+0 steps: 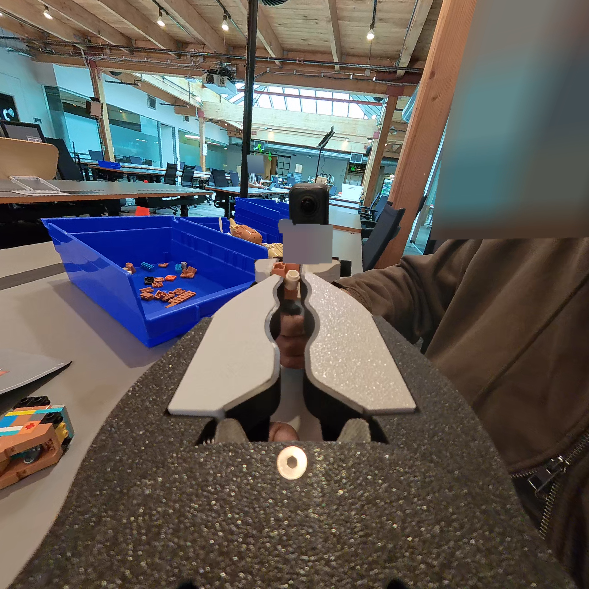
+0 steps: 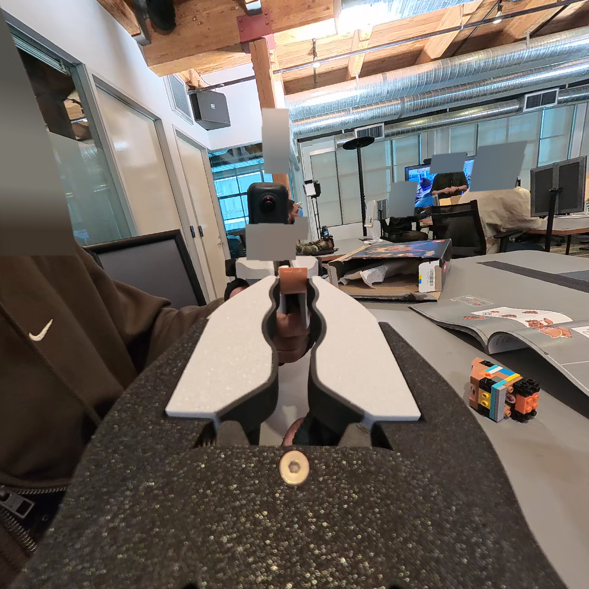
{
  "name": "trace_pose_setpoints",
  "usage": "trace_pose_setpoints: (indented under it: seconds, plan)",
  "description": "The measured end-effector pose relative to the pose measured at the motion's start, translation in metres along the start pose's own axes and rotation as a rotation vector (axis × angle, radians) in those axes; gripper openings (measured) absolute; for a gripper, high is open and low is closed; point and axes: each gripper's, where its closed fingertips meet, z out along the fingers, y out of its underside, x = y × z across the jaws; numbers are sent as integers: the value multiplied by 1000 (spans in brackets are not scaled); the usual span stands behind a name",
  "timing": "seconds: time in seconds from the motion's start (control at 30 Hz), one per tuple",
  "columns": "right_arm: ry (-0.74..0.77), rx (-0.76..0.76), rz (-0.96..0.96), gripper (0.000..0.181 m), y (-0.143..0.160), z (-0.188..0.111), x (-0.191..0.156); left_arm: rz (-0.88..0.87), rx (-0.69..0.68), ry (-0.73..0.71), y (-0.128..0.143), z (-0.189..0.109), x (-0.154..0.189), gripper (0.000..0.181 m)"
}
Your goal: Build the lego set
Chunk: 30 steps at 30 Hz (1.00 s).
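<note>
Since both grippers face each other mid-frame, left gripper (image 1: 290, 280) clamped on a tan-and-brown piece (image 1: 291, 278), right gripper (image 2: 293, 280) clamped on a brown brick (image 2: 293, 280), these light, stiff, slippery parts want flat-sided grips.

blue bin (image 1: 105, 280) | brown-orange bricks (image 1: 165, 291) | grey table (image 2: 526, 478)

Office chairs (image 1: 188, 178) are standing at long desks (image 1: 95, 191) under timber beams (image 1: 197, 38); silver ducts (image 2: 446, 86) are running overhead, monitors (image 2: 559, 186) sitting beyond.
</note>
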Motion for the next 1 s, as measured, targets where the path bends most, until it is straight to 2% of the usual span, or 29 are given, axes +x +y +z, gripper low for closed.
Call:
trace_pose_setpoints:
  seconds: [0.6,0.7,0.77,0.9,1.0]
  plan:
    - [-7,18,23,15,-3,-1,0,161,-30,-77,-4,0,-1,21]
    - [-5,26,34,15,-4,-2,1,352,-36,-154,-8,-5,-4,27]
    - [-4,31,45,15,-5,-2,2,563,-62,-211,-8,-7,-1,29]
    - [-8,44,78,15,-6,-3,4,1016,-224,-340,-1,-6,-4,32]
    - [-12,43,86,15,-6,-3,4,1186,-308,-362,1,-3,-8,35]
